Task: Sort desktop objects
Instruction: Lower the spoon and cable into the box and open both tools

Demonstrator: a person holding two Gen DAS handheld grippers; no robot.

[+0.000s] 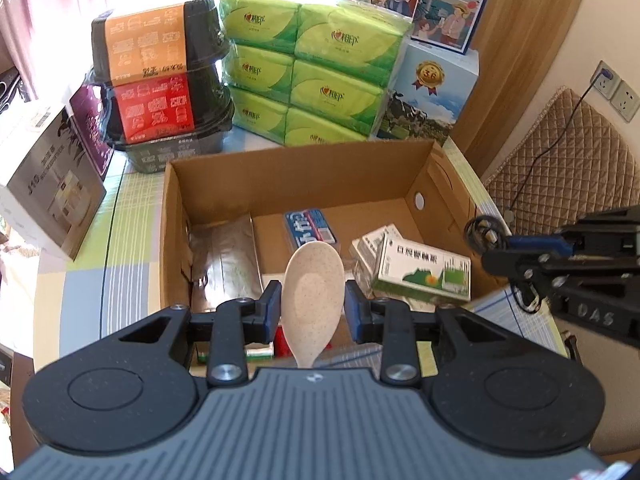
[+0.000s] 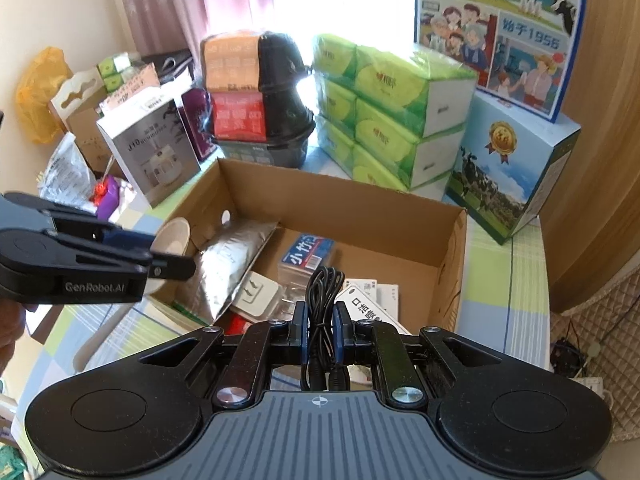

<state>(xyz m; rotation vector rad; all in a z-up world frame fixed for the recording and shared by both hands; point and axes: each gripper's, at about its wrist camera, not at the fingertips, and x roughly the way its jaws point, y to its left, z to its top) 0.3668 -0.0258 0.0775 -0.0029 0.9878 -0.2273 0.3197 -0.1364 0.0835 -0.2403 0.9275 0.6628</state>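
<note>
While left wrist view runs: left gripper (image 1: pixel 313 307) clamped on beige spoon (image 1: pixel 313 297), lower centre, above cardboard box (image 1: pixel 288 172) already holding medicine box (image 1: pixel 424 274), toothpaste (image 1: pixel 310 230), foil bag (image 1: pixel 226 258).

Right wrist view: right gripper (image 2: pixel 320 330) clamped on coiled black cable (image 2: pixel 322 300), centre frame, over box interior. Two drops pending; sort looks nearly done.
</note>
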